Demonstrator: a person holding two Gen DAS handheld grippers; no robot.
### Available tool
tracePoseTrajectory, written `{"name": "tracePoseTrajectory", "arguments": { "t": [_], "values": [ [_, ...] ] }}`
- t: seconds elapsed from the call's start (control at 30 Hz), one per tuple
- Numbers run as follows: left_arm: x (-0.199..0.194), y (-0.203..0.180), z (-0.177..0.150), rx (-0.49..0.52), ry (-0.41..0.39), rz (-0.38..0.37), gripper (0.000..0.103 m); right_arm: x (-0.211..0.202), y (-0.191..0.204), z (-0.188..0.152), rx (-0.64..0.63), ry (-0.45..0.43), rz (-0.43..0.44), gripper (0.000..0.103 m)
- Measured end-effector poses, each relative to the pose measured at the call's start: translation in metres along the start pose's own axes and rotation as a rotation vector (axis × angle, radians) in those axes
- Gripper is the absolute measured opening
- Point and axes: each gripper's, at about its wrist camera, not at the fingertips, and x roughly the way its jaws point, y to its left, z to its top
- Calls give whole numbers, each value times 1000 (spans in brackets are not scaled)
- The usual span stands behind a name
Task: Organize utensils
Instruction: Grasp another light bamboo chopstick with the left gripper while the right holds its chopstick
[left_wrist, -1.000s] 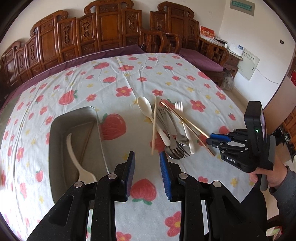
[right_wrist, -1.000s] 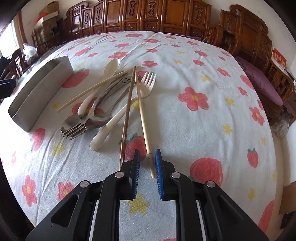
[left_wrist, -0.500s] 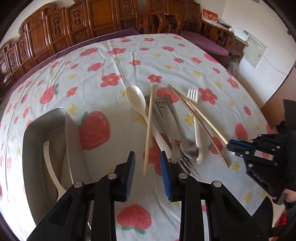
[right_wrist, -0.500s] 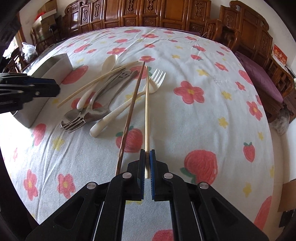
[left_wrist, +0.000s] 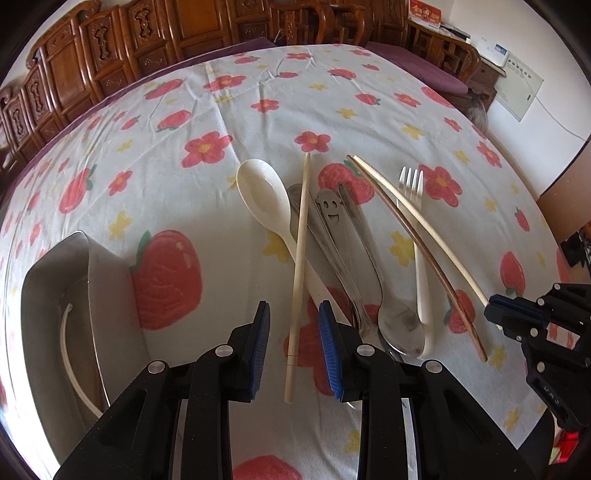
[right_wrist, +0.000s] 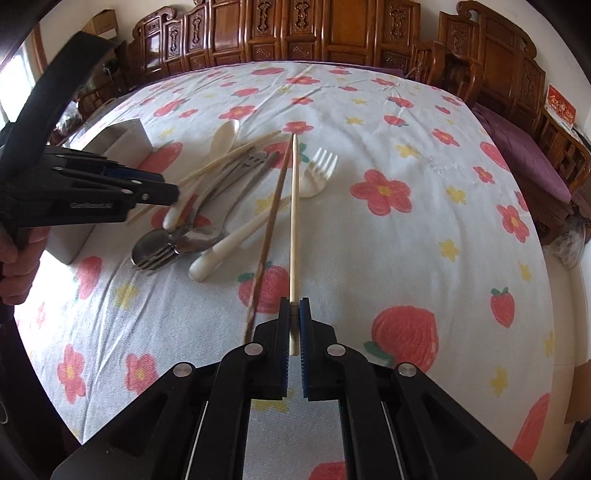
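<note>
Right gripper (right_wrist: 294, 325) clamped on the near end of a pale chopstick (right_wrist: 294, 218); the stick points away over the floral cloth (right_wrist: 406, 258), far tip by the utensil pile. Dark chopstick (right_wrist: 271, 225) lies just left of it, loose on the cloth, crossing the white fork (right_wrist: 258, 221).

Left gripper (left_wrist: 295, 350) open, fingers straddling the near end of a second pale chopstick (left_wrist: 298, 258), not touching it. That stick lies across the white spoon (left_wrist: 266, 199) at the pile's left edge.

Pile, right of the spoon: metal utensils, one with a smiley handle (left_wrist: 330, 212), and a metal spoon (left_wrist: 397, 325), bowl toward the camera.

Metal tray (left_wrist: 110, 280) left of the pile, apart from it, holding one white utensil (left_wrist: 68, 354); its type is unclear.

Carved wooden chairs (right_wrist: 295, 33) behind the table.
</note>
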Motion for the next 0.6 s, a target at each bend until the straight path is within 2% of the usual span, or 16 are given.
{"name": "tracePoseTrajectory", "arguments": {
  "t": [0.17, 0.23, 0.3, 0.6],
  "values": [
    [3, -1, 4, -11, 3, -12, 22, -4, 2, 3, 7, -13, 3, 6],
    [6, -1, 5, -15, 14, -18, 9, -5, 2, 4, 11, -18, 6, 6],
    [8, -2, 4, -16, 25, -16, 5, -6, 2, 5, 14, -22, 5, 6],
    [-10, -3, 3, -17, -18, 6, 5, -11, 3, 9, 20, -37, 6, 6]
  ]
}}
